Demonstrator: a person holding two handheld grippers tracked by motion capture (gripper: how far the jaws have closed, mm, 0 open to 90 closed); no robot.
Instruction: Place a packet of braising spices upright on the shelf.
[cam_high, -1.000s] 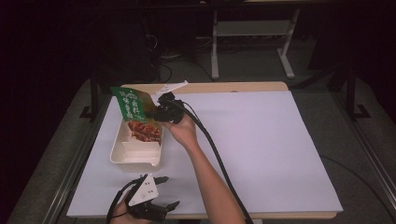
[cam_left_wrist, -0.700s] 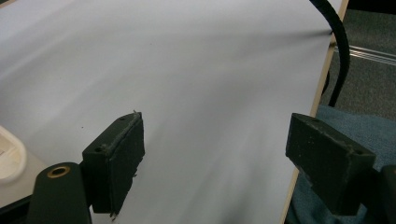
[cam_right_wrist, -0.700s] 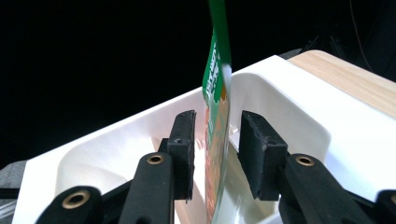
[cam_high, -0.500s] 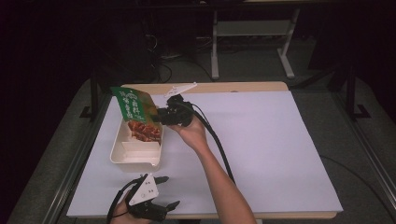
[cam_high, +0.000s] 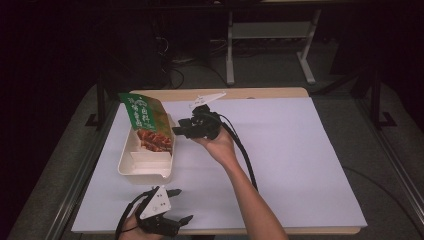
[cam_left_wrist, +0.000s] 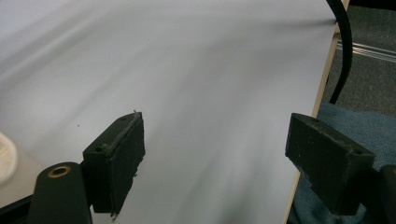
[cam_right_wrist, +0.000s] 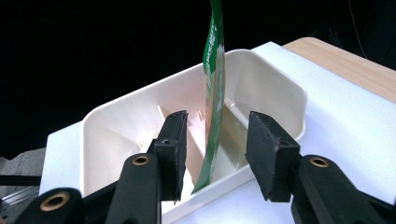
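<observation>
— Now, how is the right gripper found to be set?

— Its jaws have just been opening and are seen parted about halfway. In the right gripper view the green packet is seen edge-on in the gap between the pads, with daylight on both sides, so nothing is gripped.

— And where is the green packet placed?

— It is stood nearly upright, leaning a little, in the far end of the cream tray. In the high view its printed food picture is turned towards the near side, and its top edge is raised well above the tray's rim. The right gripper is held just beside it, at the tray's right wall, and is pointed at it.

— Is the tray divided?

— Low partitions can be made out inside it, and the packet's lower edge is set just behind the wall nearest the gripper.

— What is noted of the left gripper?

— It is held low at the near edge of the white surface, well apart from the tray. In the left gripper view its jaws are spread wide over the bare surface, and nothing is held between them.
</observation>
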